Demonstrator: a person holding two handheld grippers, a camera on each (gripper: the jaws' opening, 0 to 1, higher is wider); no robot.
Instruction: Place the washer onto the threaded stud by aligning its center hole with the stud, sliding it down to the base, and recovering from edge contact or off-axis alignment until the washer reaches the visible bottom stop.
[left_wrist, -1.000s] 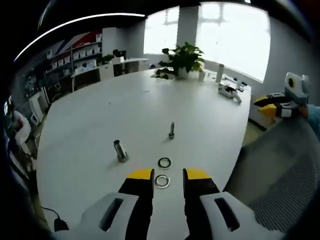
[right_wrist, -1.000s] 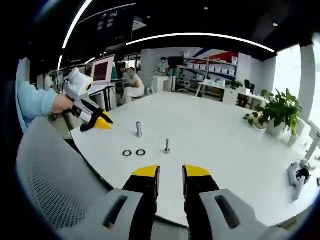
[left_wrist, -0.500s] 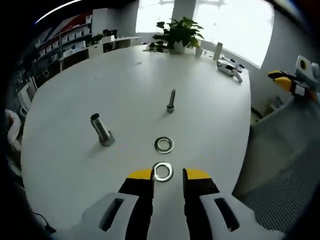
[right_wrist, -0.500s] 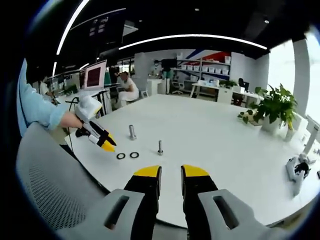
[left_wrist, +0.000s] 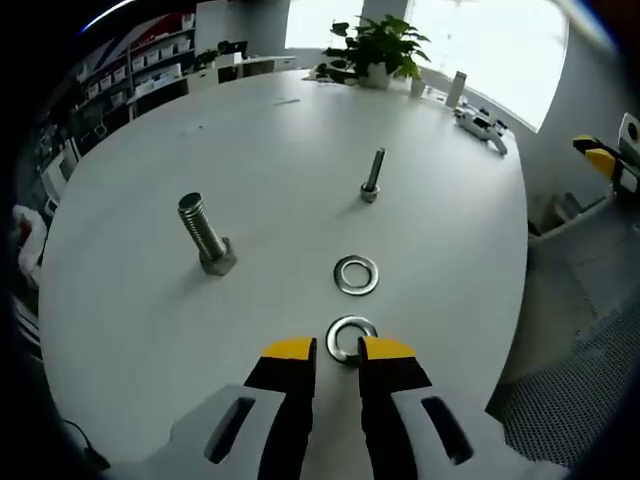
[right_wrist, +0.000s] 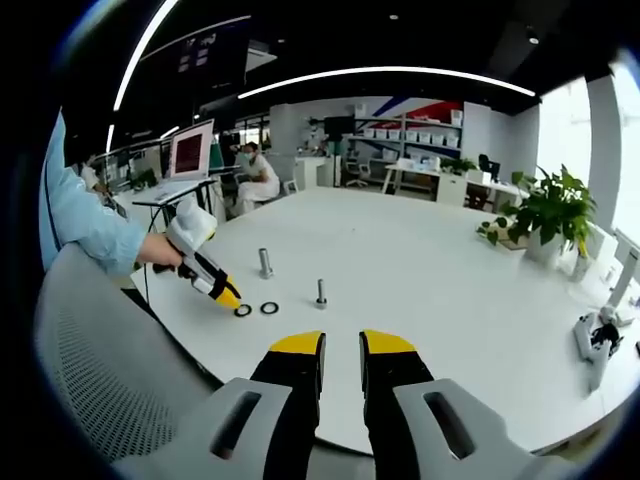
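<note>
– What colours lie on the white table?
– Two silver washers: the near washer low in the frame, the far washer above it. A grey thick bolt at left, a grey thin stud higher up.
– And the tools?
– The left gripper has yellow tips, black fingers and a pale grey body; the right gripper is coloured alike.
– Anything else?
– A green plant at the top, a grey mesh chair at lower left, a light blue sleeve at left
</note>
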